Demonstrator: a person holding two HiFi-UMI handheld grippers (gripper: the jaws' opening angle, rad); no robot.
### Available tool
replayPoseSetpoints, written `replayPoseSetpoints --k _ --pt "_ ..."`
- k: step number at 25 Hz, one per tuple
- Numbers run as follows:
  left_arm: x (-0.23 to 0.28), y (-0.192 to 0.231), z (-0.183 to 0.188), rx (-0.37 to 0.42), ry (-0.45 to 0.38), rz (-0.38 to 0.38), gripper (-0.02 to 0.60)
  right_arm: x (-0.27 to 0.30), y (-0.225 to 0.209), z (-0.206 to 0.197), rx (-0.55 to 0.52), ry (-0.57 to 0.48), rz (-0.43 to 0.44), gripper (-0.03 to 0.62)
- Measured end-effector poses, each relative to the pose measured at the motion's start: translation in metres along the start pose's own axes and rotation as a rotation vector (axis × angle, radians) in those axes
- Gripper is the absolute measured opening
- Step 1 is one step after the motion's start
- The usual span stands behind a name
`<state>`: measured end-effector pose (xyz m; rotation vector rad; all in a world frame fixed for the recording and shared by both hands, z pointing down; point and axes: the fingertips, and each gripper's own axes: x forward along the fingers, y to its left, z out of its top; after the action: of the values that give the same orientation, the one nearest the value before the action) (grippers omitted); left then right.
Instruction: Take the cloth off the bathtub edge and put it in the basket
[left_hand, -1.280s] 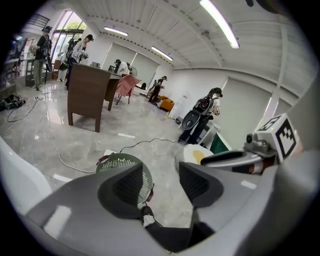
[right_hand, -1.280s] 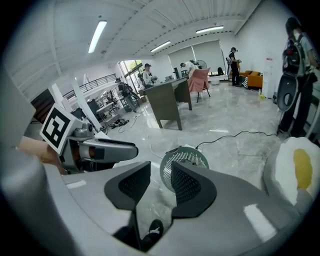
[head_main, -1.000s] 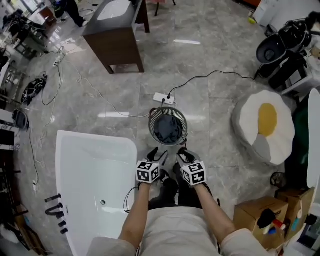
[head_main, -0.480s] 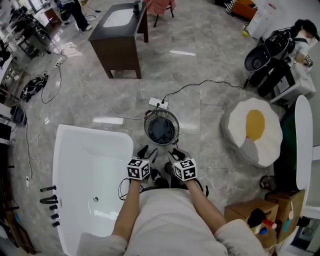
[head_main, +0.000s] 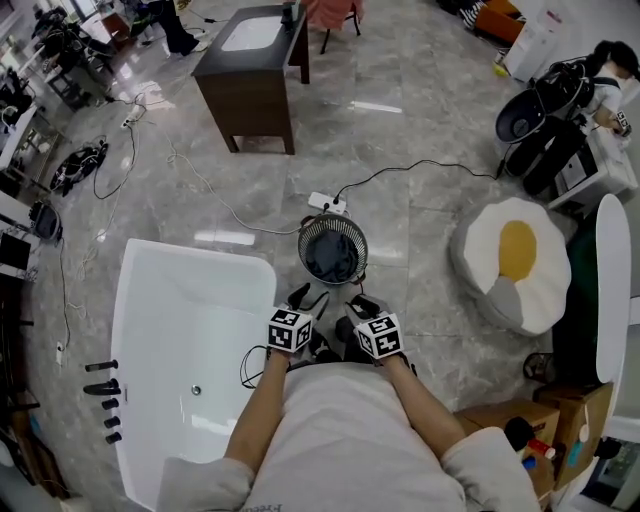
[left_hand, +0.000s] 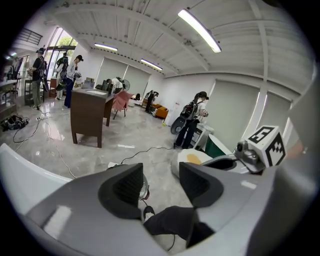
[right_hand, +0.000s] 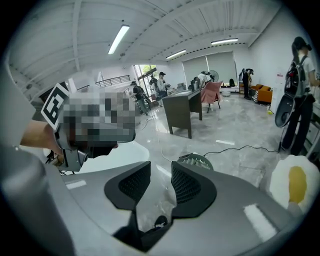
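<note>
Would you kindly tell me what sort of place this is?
Probably a large open studio or showroom, not a real bathroom: a freestanding bathtub and a washbasin cabinet stand on bare stone floor, with cables trailing across it.

Cloth (head_main: 330, 260) seemingly in basket (head_main: 333, 219) beside bathtub (head_main: 180, 330).

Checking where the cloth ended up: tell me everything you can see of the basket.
The basket is round, with dark, thin-slatted walls that look like wire or plastic. It stands upright on the marble floor beside the bathtub corner, with a white power strip just beyond it. A dark cloth lies inside. Nothing else is seen touching it.
</note>
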<state>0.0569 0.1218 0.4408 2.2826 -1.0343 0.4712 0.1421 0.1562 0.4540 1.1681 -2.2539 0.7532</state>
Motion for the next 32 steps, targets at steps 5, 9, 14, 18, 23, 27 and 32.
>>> replayPoseSetpoints --k 5,9,14,18,23,27,32 --pt "-0.001 0.003 0.008 -0.011 -0.023 0.012 0.252 -0.002 -0.008 0.012 0.0 -0.024 -0.022 0.106" --pt "-0.001 0.006 0.01 -0.01 -0.028 0.032 0.252 -0.004 -0.012 0.016 0.011 -0.043 -0.038 0.106" --pt "-0.005 0.008 0.011 -0.04 -0.049 0.044 0.161 -0.009 -0.018 0.018 0.027 -0.073 -0.067 0.088" --pt "-0.009 0.008 0.008 -0.046 -0.054 0.053 0.114 -0.015 -0.025 0.014 0.056 -0.083 -0.102 0.037" --pt "-0.008 0.006 0.003 -0.051 -0.031 0.047 0.058 -0.022 -0.033 0.012 0.091 -0.102 -0.119 0.001" --pt "-0.008 0.006 -0.001 -0.041 -0.016 0.039 0.058 -0.021 -0.034 0.01 0.107 -0.103 -0.124 0.001" --pt "-0.008 0.007 0.0 -0.042 -0.015 0.044 0.058 -0.021 -0.033 0.011 0.116 -0.101 -0.114 0.0"
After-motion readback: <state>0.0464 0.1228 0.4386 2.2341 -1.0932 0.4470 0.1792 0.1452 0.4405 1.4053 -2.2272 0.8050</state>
